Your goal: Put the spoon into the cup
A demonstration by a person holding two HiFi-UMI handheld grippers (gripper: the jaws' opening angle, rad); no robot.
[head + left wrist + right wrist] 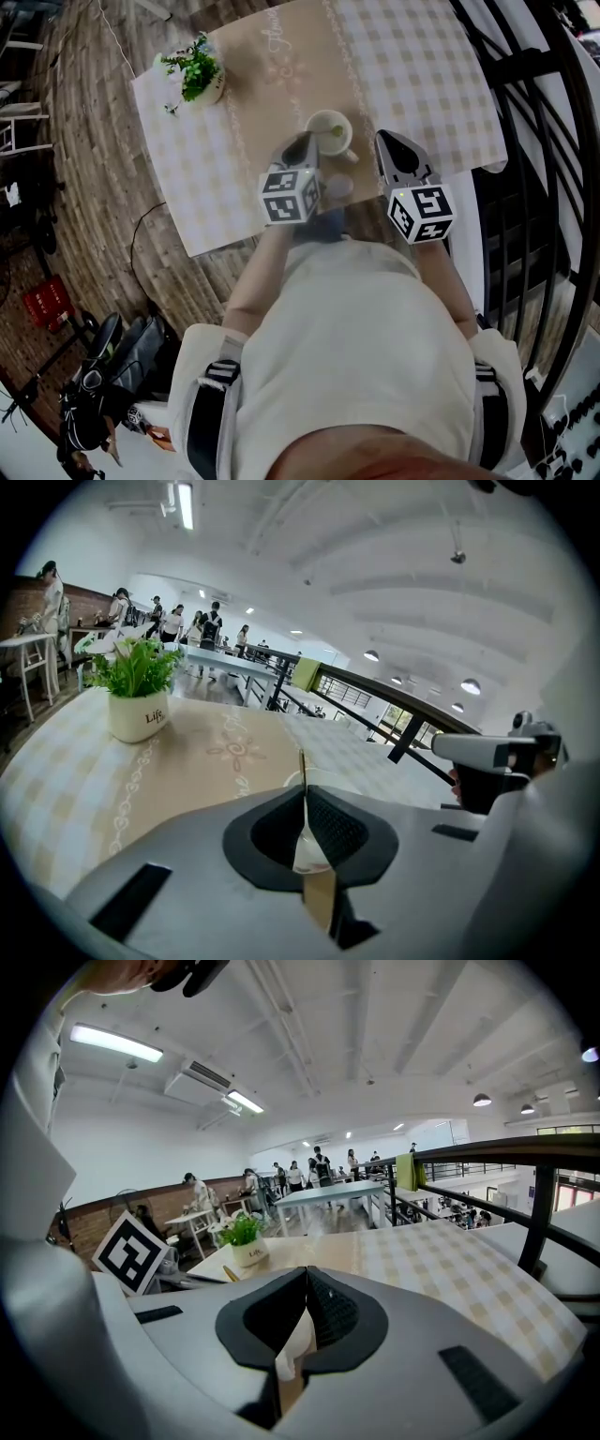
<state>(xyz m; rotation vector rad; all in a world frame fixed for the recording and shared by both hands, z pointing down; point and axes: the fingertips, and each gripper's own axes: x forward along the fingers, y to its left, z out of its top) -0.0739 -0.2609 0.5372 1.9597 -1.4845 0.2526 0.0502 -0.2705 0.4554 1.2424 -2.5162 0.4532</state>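
The person stands at the near edge of the table, a gripper in each hand, both pointing out over the cloth.

**Left gripper**: jaws pressed together on the spoon. The spoon sits edge-on between the pads. A thin gold strip of it runs forward past the jaw tips. The tips are just beside the near left rim of the cup.

**Right gripper**: jaws closed, pad against pad, with nothing between them. It hangs just to the right of the cup, apart from it, and takes no part in the work.

**Cup**: stands upright on the beige centre strip of the cloth, between the two grippers. A small greenish spot shows inside its mouth in the head view. This is probably the spoon's far end, but it is too small to confirm.

**Beyond**: a plant pot stands at the far left corner of the table, well apart from the cup. A dark railing runs along the right side.

**Task status**
- Done: spoon gripped and brought to the cup mouth.
- Uncertain: whether the spoon's end is inside the cup or only above it.
- Not yet done: release. The spoon is clamped, not resting in the cup.
- Left, as judged: lower the spoon in, part the left jaws, draw the gripper clear without tipping the cup.
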